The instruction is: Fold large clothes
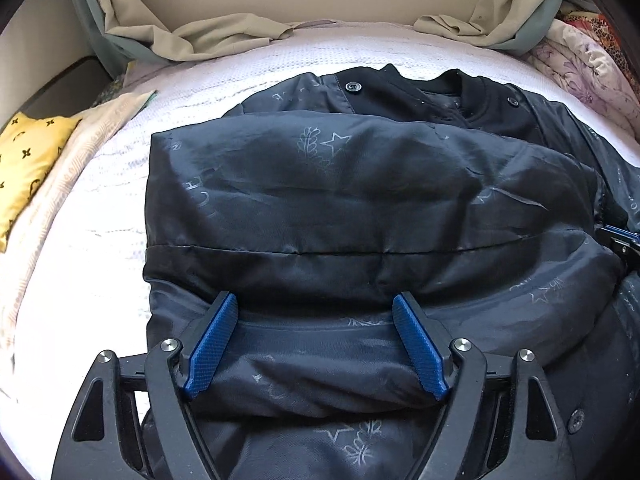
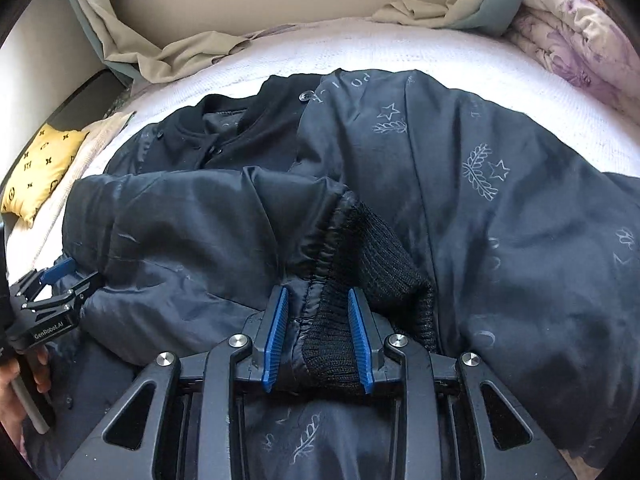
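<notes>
- On bed [image 1: 100, 208], mid-mattress – dark jacket [image 1: 320, 184], sleeve folded across.
- Left gripper [image 1: 316, 344] wide open – gripping nothing.
- Right gripper [image 2: 318, 336] narrowly parted astride knit cuff [image 2: 372, 256]; grip uncertain.

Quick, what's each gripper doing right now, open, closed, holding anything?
Left gripper: open wide over the jacket, gripping nothing.
Right gripper: partly open, knit cuff of the sleeve between its fingers; whether they pinch it cannot be told.

Jacket [image 1: 320, 200] ahead of tongs: dark navy, faint grey star-and-leaf print. Cuff [image 2: 376, 256] between right tongs [image 2: 318, 300]: black ribbed knit. Tong pads: blue. Pillow [image 1: 28, 160] far left: yellow, black motifs. Bed cover [image 1: 100, 280]: white.
</notes>
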